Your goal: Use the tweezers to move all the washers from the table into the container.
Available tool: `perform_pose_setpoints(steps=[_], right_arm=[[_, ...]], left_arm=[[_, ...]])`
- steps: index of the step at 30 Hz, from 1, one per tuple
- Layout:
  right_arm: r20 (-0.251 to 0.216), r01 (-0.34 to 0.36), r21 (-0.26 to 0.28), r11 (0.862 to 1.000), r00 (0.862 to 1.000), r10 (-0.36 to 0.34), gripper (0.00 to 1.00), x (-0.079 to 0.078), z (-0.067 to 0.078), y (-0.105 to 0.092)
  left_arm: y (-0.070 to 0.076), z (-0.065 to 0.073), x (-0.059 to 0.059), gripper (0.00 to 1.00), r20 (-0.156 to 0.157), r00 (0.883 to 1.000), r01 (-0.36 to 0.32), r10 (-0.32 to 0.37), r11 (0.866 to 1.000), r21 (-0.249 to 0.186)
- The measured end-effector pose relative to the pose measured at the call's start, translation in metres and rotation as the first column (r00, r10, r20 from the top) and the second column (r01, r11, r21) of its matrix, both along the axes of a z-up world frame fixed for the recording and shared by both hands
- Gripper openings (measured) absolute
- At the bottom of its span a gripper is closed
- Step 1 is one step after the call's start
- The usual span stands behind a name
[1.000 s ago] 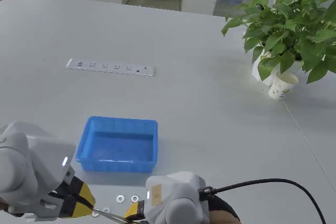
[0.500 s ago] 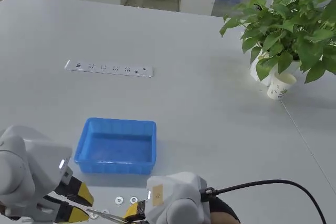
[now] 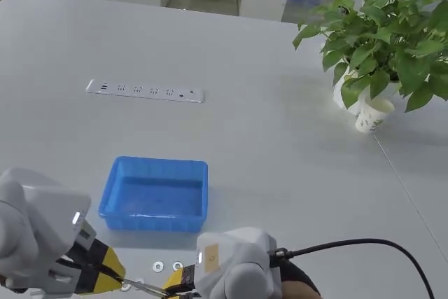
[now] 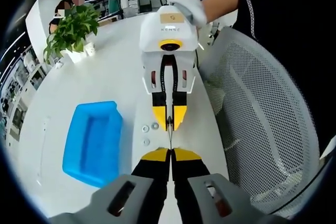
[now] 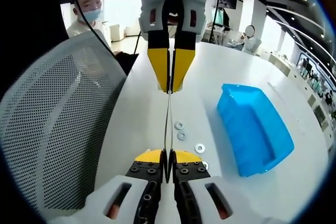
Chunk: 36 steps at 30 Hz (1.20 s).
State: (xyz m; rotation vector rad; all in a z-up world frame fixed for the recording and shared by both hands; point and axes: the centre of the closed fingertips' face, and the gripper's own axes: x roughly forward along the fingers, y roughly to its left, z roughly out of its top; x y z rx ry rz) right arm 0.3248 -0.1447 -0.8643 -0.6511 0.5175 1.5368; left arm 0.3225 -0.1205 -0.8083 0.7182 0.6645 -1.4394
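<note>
Left gripper [image 4: 170,153]: yellow-tipped jaws clenched on one end of the tweezers [image 4: 170,139]. In the head view it sits at the lower left, near the table's front edge.
Right gripper [image 5: 168,157]: jaws pressed together, grasping the opposite end of the tweezers. It points straight at the left gripper.
Tweezers: a thin metal strip spanning the gap between the two sets of jaw tips, held at both ends just above the table [image 3: 266,138].
Washers [image 5: 179,125]: small metal rings lying flat on the table in a loose cluster, between the tweezers and the container [image 3: 154,220]. Four can be counted in the right gripper view.
Container: a shallow blue rectangular tray, just beyond the washers, apart from both grippers.
Background: a white power strip [image 3: 145,91] lies well behind the container. A potted plant [image 3: 378,40] and a paper cup [image 3: 371,115] stand at the far right.
Chair [image 5: 58,119]: its mesh back stands beside the table edge.
</note>
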Motion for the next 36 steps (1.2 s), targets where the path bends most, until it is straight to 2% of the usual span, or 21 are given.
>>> perform_pose_setpoints(steps=[10,18,30,36], right_arm=[[0.010,0.001,0.012,1.000,1.000,-0.001,0.07,0.001,0.006,0.002],[0.008,0.010,0.035,0.999,1.000,-0.010,0.07,0.003,0.009,0.002],[-0.001,0.017,0.051,0.999,1.000,-0.017,0.07,0.000,0.008,-0.001],[-0.008,0.025,0.049,0.998,1.000,-0.024,0.07,-0.002,0.005,-0.003]], left_arm=[[-0.006,0.015,0.003,0.04,0.008,1.000,-0.009,0.009,0.999,-0.043],[-0.018,0.025,0.005,0.04,0.005,1.000,-0.023,0.024,0.994,-0.111],[-0.034,0.028,0.003,0.04,-0.013,1.000,-0.028,0.026,0.981,-0.190],[-0.042,0.027,0.002,0.04,-0.023,1.000,-0.025,0.021,0.979,-0.203]])
